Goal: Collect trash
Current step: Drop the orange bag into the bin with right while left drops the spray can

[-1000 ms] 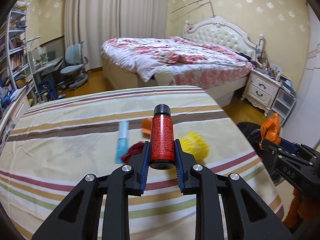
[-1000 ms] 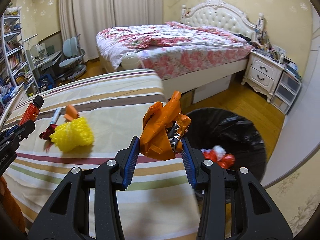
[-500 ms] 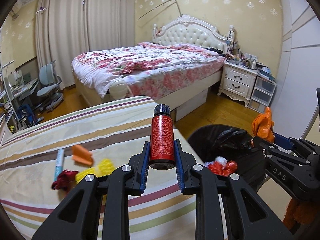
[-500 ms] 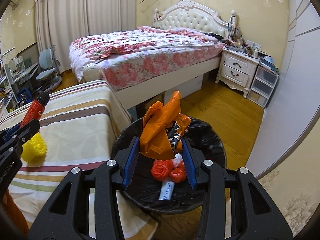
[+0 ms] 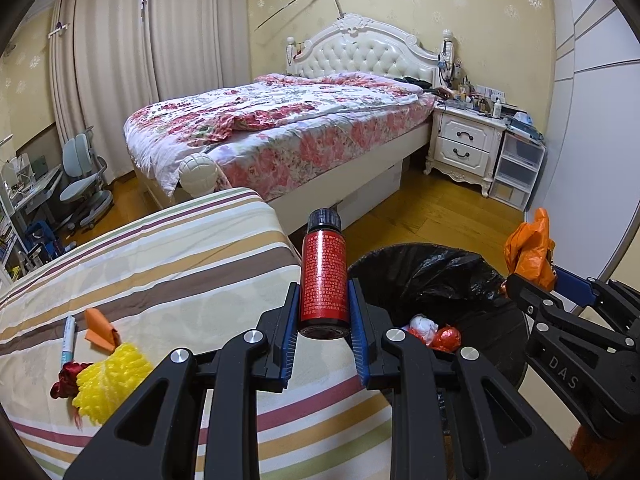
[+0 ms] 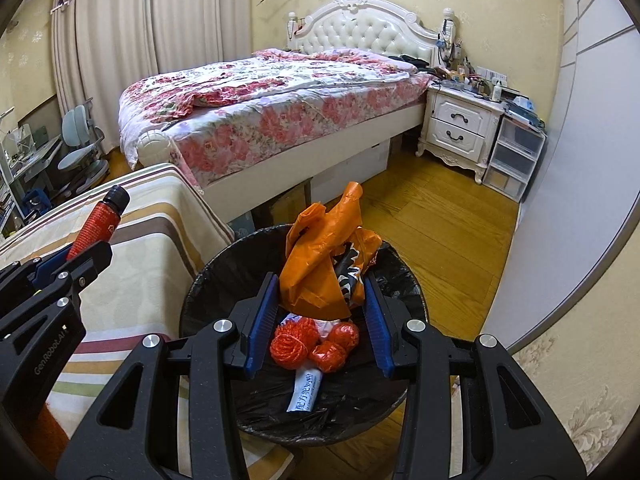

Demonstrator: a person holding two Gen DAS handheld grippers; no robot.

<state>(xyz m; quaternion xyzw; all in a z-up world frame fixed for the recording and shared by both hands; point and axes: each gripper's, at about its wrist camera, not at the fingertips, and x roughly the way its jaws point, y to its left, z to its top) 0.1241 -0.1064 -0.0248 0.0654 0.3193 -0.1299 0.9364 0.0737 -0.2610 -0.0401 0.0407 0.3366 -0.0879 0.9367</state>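
My left gripper (image 5: 323,312) is shut on a red bottle (image 5: 323,280) with a black cap, held over the striped table's right edge beside the bin. My right gripper (image 6: 320,304) is shut on a crumpled orange plastic bag (image 6: 324,264), held right above the black-lined trash bin (image 6: 208,292). The bin (image 5: 432,272) holds red net balls (image 6: 292,342) and a white tube (image 6: 306,390). On the table lie a yellow foam net (image 5: 108,380), an orange scrap (image 5: 100,326), a pen (image 5: 69,338) and a dark red scrap (image 5: 68,374). The bottle (image 6: 98,224) and bag (image 5: 530,250) also show in the opposite views.
The striped table (image 5: 180,264) stands left of the bin. A bed with a floral cover (image 5: 280,120) is behind, a white nightstand (image 5: 464,144) and plastic drawers (image 5: 516,172) at the right. A desk chair (image 5: 84,172) stands far left. The floor is wood.
Both grippers have swung right, from over the table towards the bin. The right gripper with the orange bag now hangs over the bin. Both grips are unchanged.
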